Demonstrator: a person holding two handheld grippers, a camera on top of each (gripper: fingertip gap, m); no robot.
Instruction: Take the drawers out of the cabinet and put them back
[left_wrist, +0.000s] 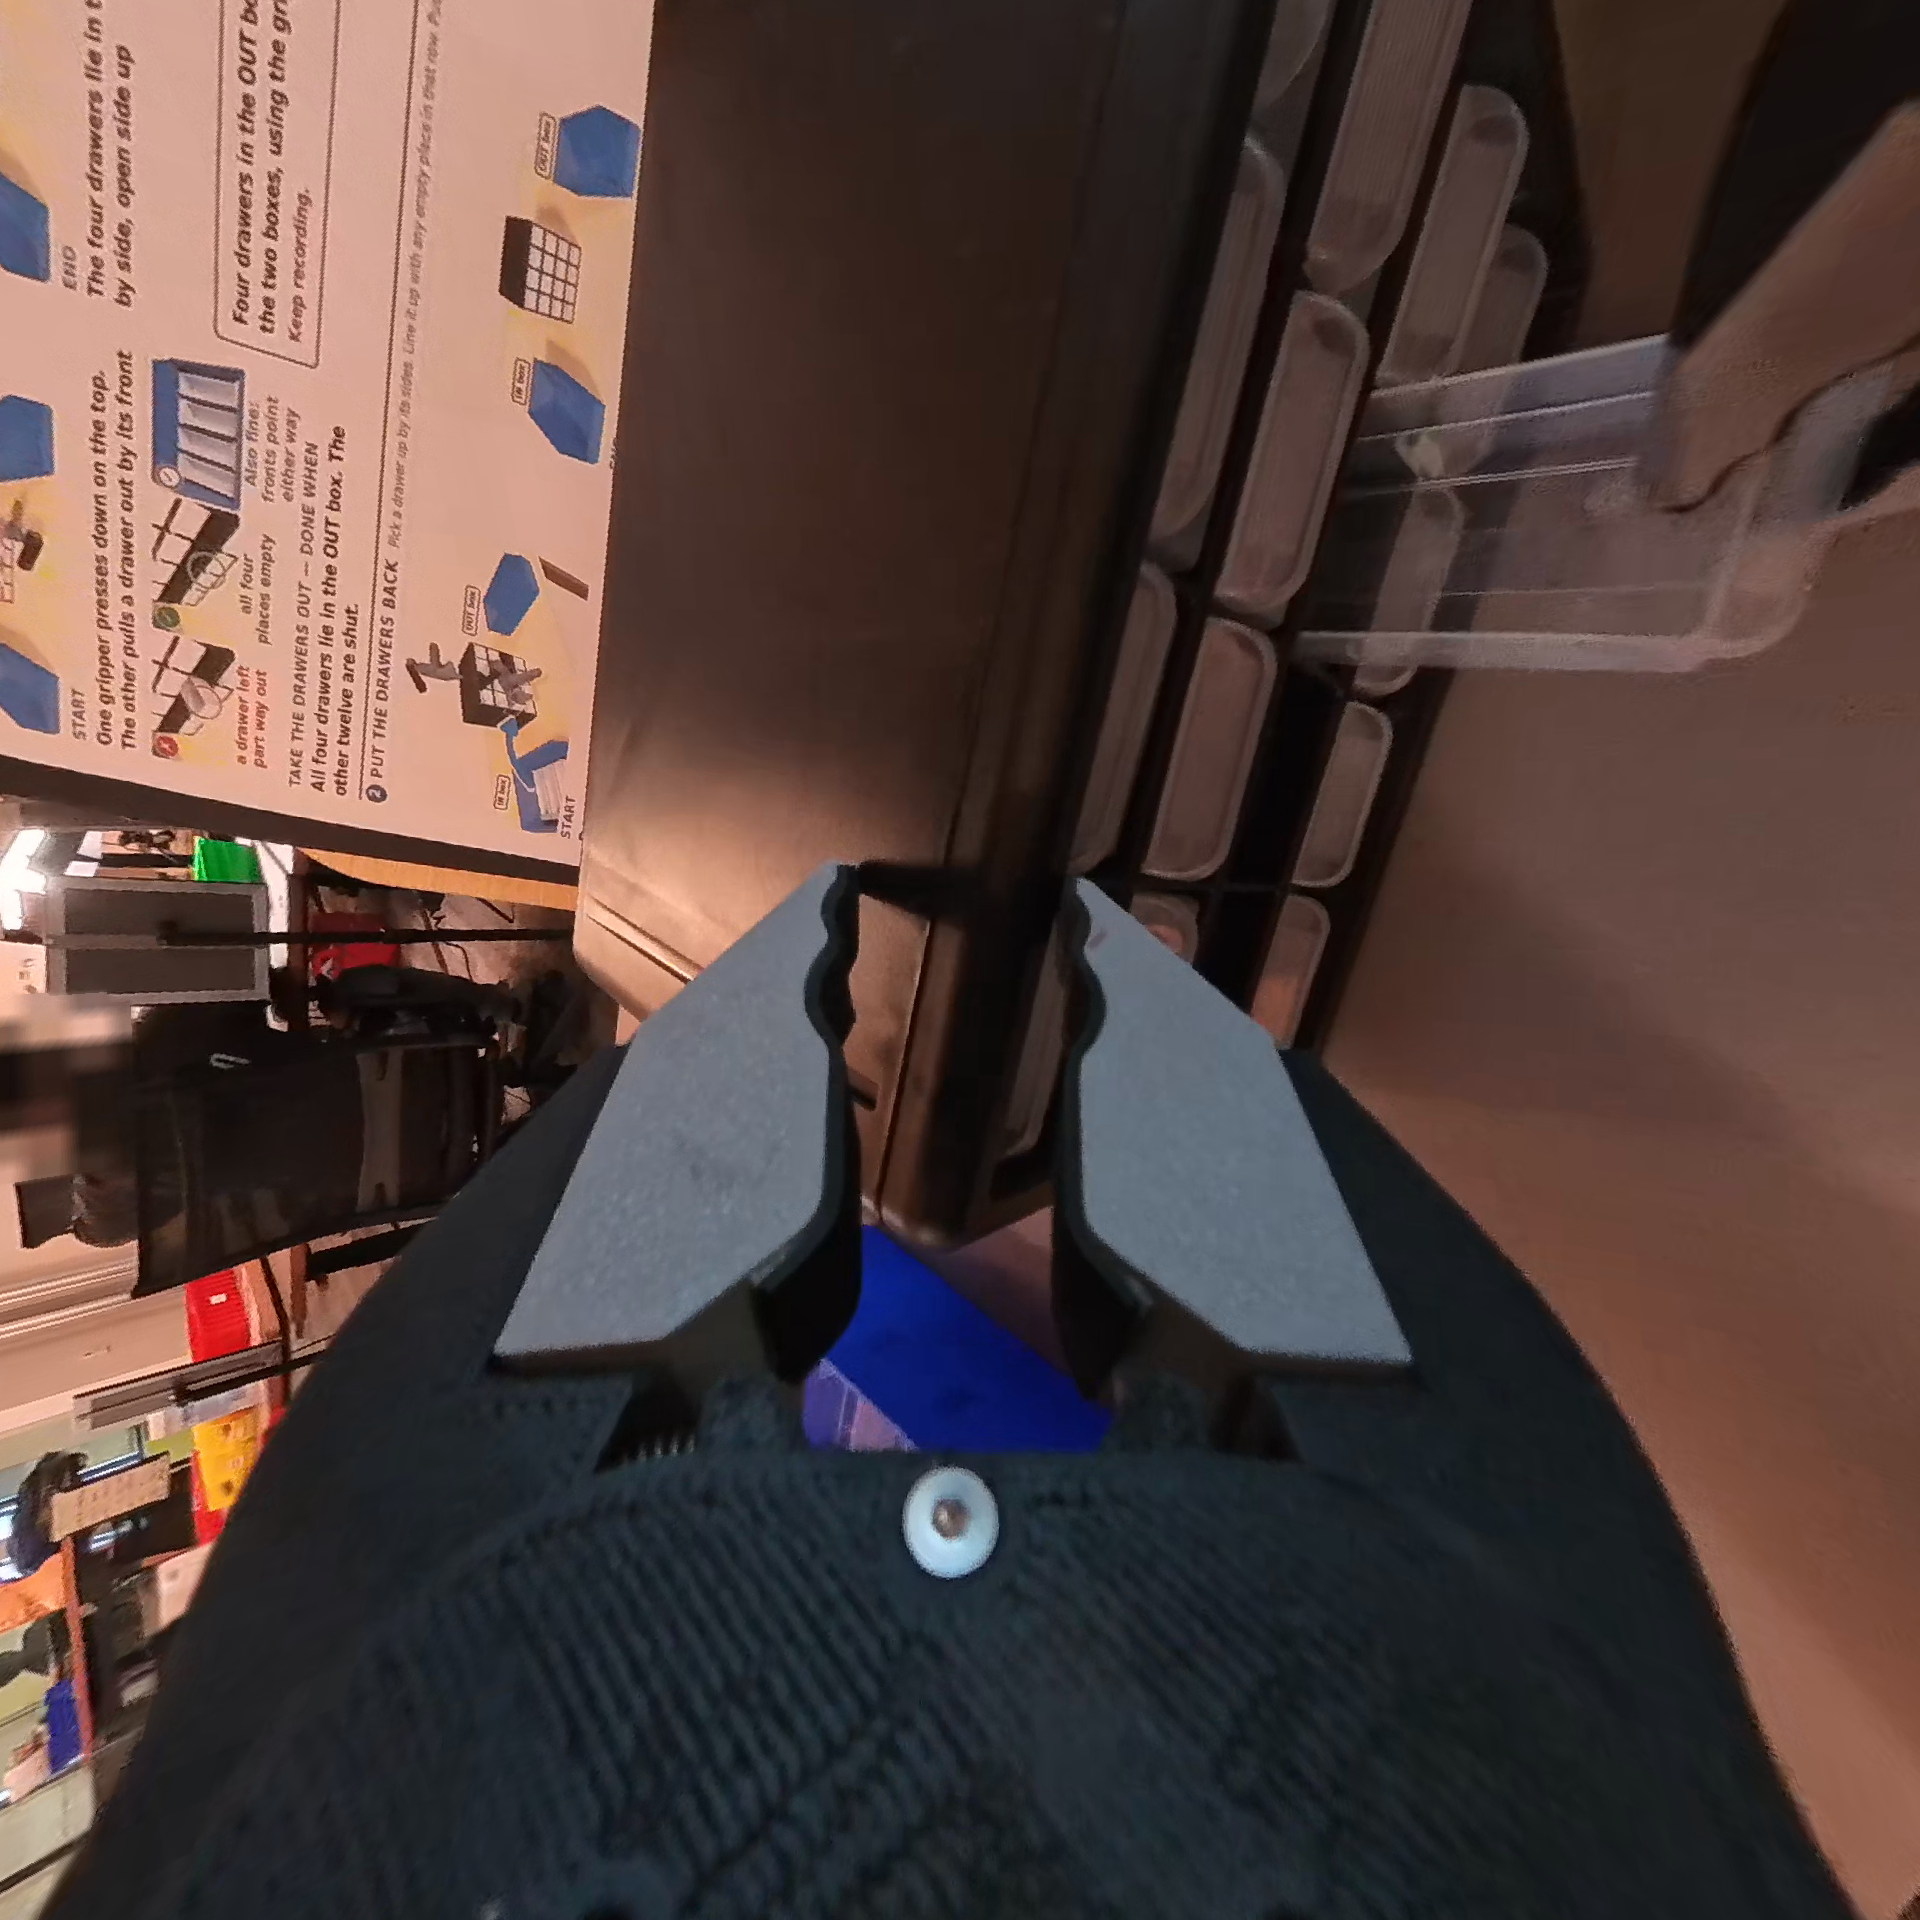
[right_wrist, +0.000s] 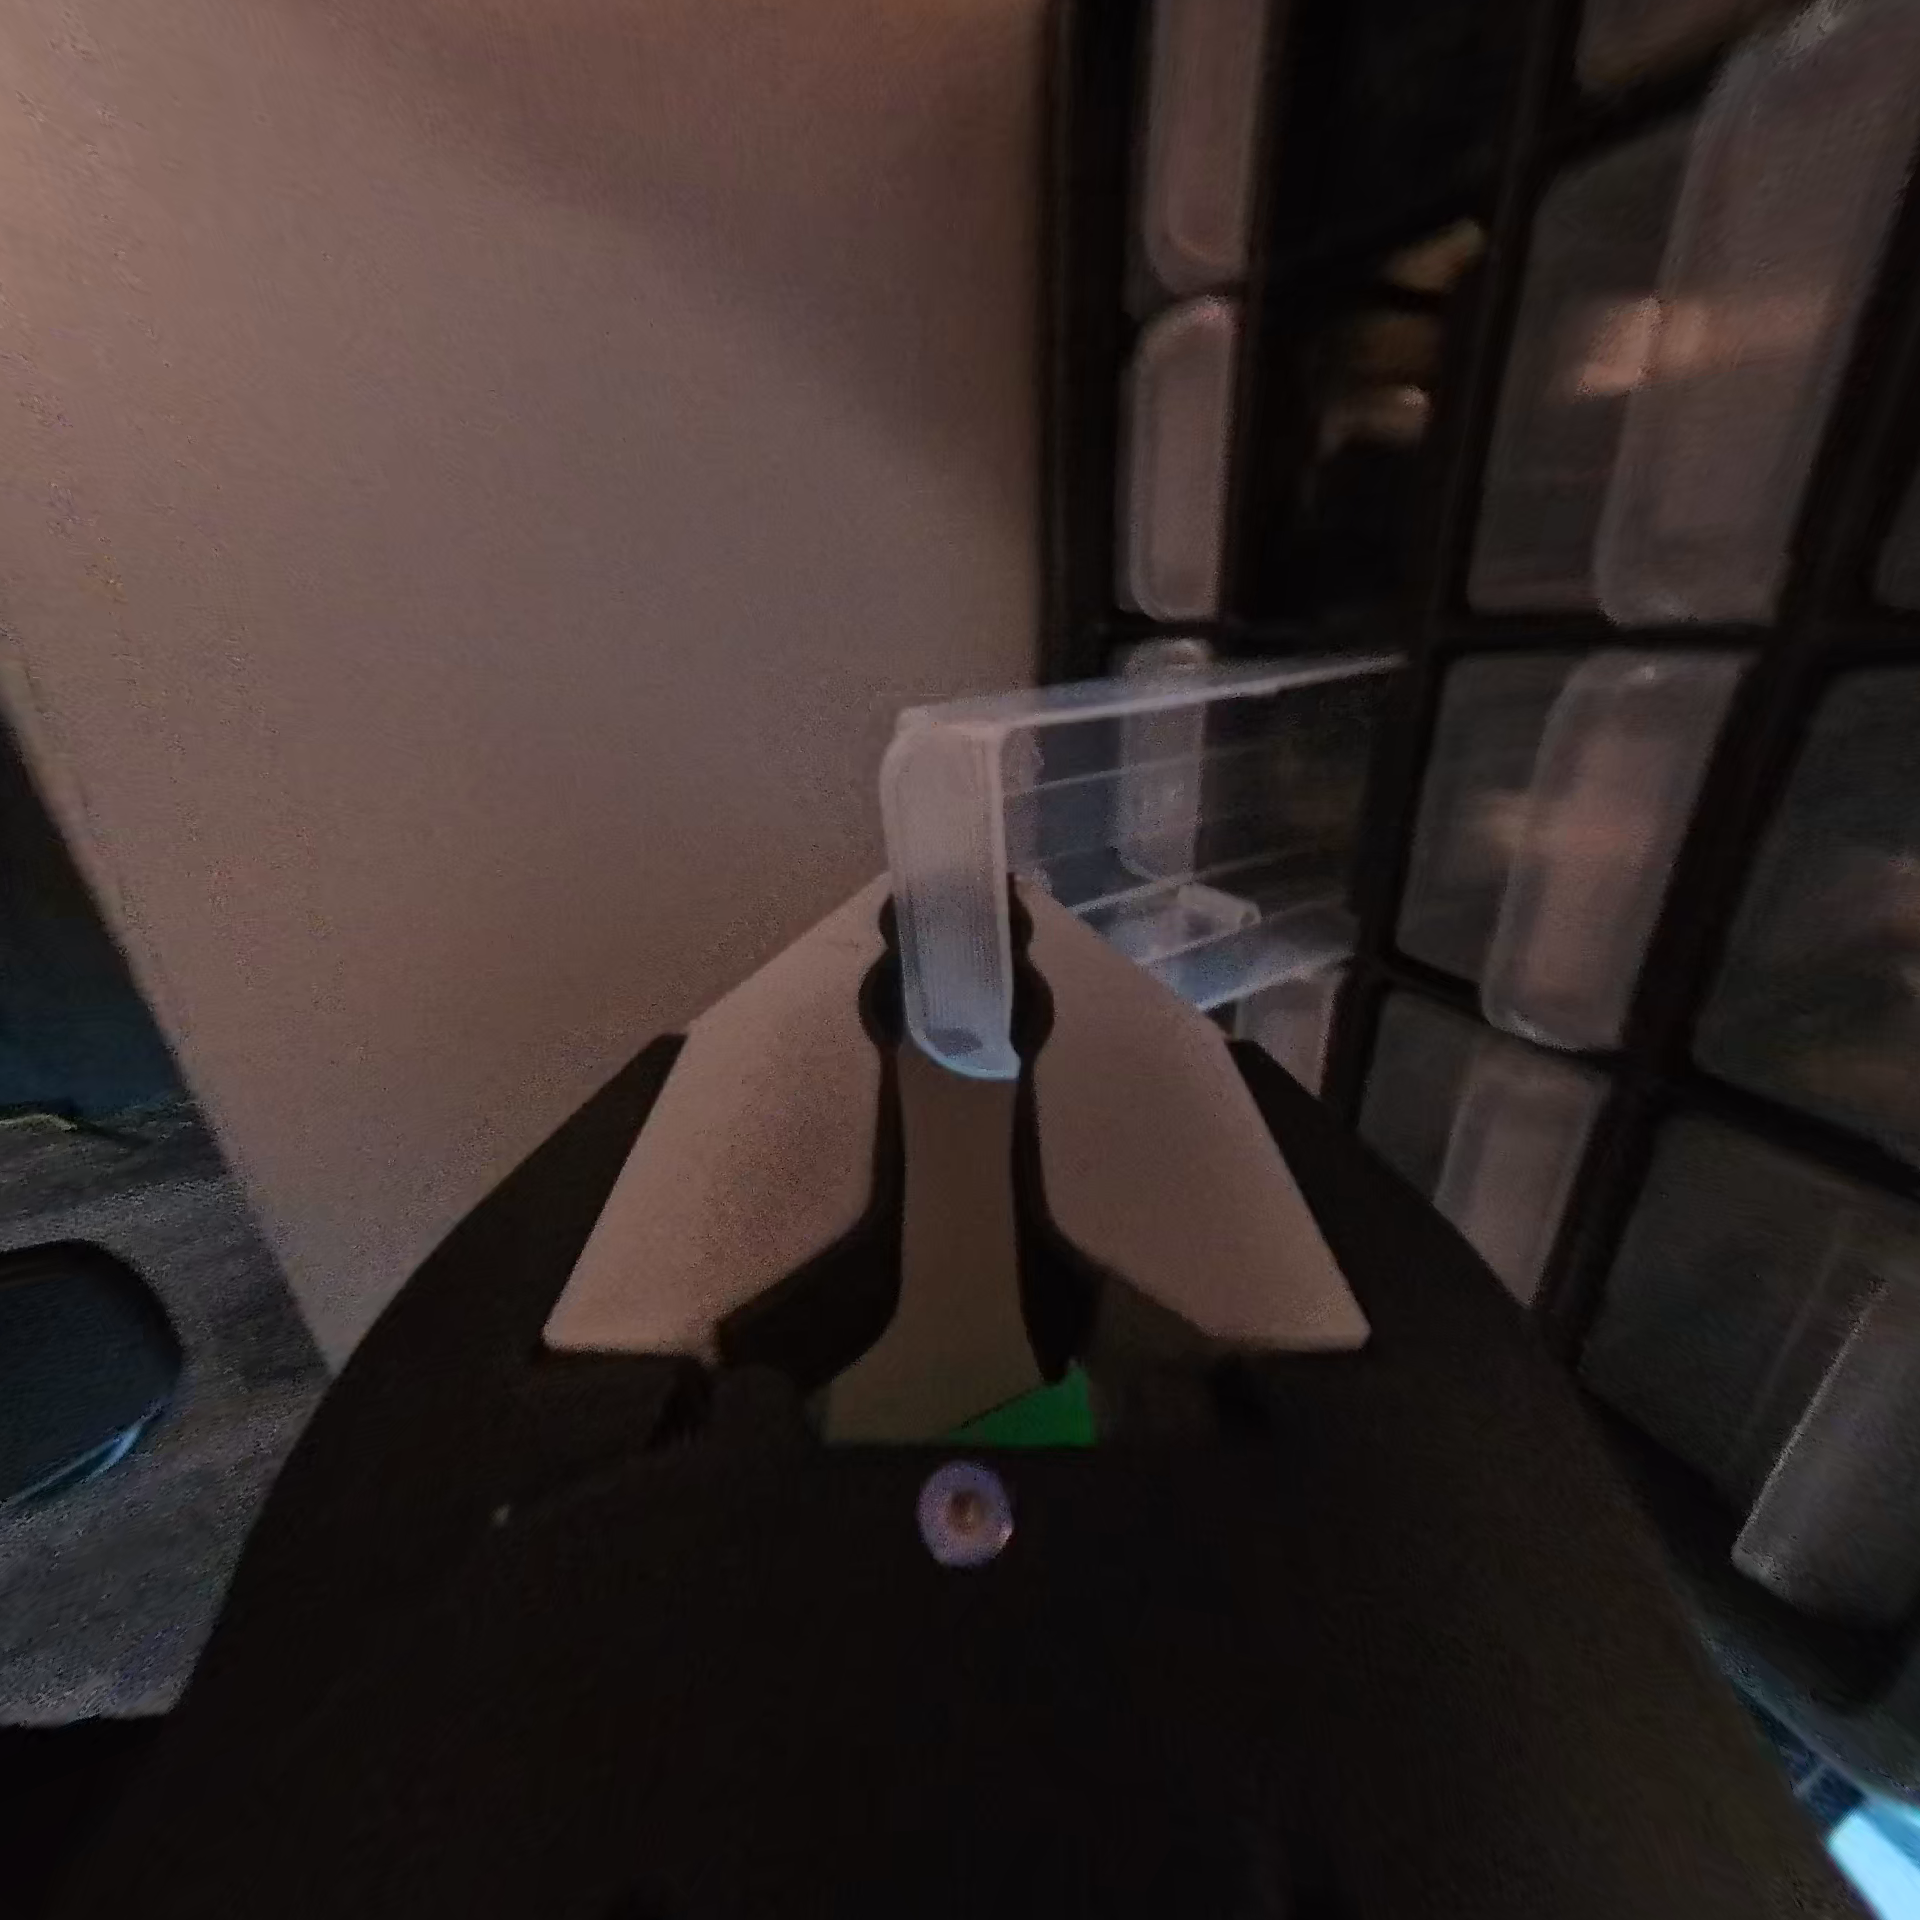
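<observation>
A black cabinet (left_wrist: 831, 468) with rows of clear drawers fills the left wrist view, which is turned on its side. My left gripper (left_wrist: 961, 904) sits at the cabinet's top front edge with its fingers apart and nothing between them. One clear drawer (left_wrist: 1507, 540) sticks partly out of the cabinet front. My right gripper (right_wrist: 956, 956) is shut on the front handle of that drawer (right_wrist: 1174, 821). The right gripper also shows blurred in the left wrist view (left_wrist: 1787, 395). The cabinet's black grid (right_wrist: 1434, 644) holds other shut drawers, with a dark slot above the pulled one.
A blue bin (left_wrist: 935, 1351) lies beyond the cabinet, behind my left fingers. An instruction poster (left_wrist: 291, 395) stands behind the cabinet. The brown tabletop (right_wrist: 520, 520) spreads in front of the cabinet. A grey block (right_wrist: 104, 1455) sits at the left.
</observation>
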